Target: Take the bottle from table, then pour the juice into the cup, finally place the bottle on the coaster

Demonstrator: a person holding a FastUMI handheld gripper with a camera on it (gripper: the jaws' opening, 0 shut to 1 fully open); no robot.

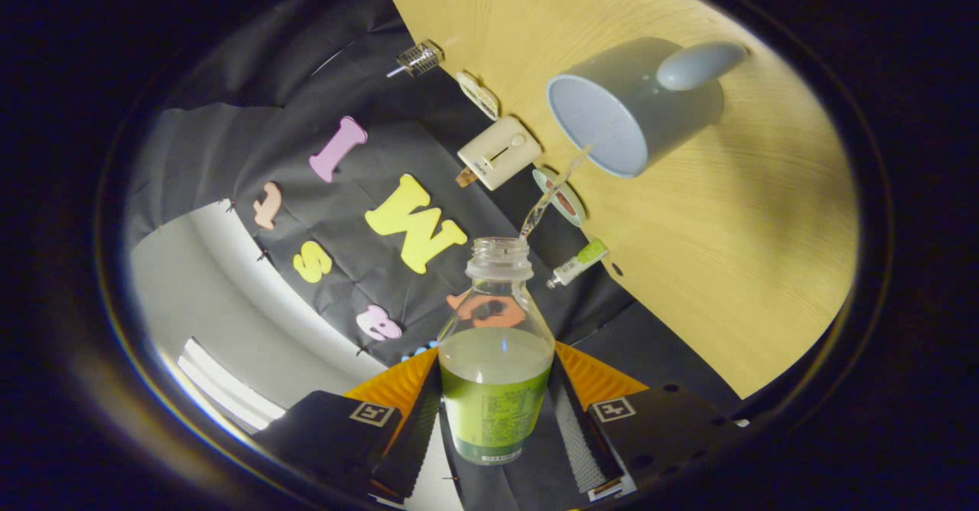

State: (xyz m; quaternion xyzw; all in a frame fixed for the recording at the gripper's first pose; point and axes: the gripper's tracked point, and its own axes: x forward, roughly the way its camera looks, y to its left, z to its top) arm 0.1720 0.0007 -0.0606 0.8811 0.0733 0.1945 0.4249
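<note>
Between the two fingers, right up close, sits the bottle (496,373), and the gripper (496,411) is clamped on it, one finger pressed to each side of its labelled lower body. Pale green juice fills that lower part, up to about the shoulder; above it the clear glass narrows to an uncapped neck, and the mouth is open. The whole view is rolled over, so the bottle is tipped toward the table while it looks straight along the fingers.

And it's pouring! A thin clear stream (552,193) leaves the bottle's mouth and arcs across, landing just inside the rim of the cup (639,105). That cup is a grey-blue mug, standing on the pale wooden table (749,266) well beyond the fingertips, its handle on the side away from the bottle.

Nearer than the cup, along the table's edge, runs a line of small items: a little white and green tube (577,262), a round flat disc (562,197) that the stream crosses in front of, a cream-coloured boxy object (501,151), a small oval piece (479,95), and furthest off a small wire-mesh object (419,58). Whether that disc is the coaster, I can't say.

Behind all of it hangs the black cloth wall (268,98) of the booth.
</note>
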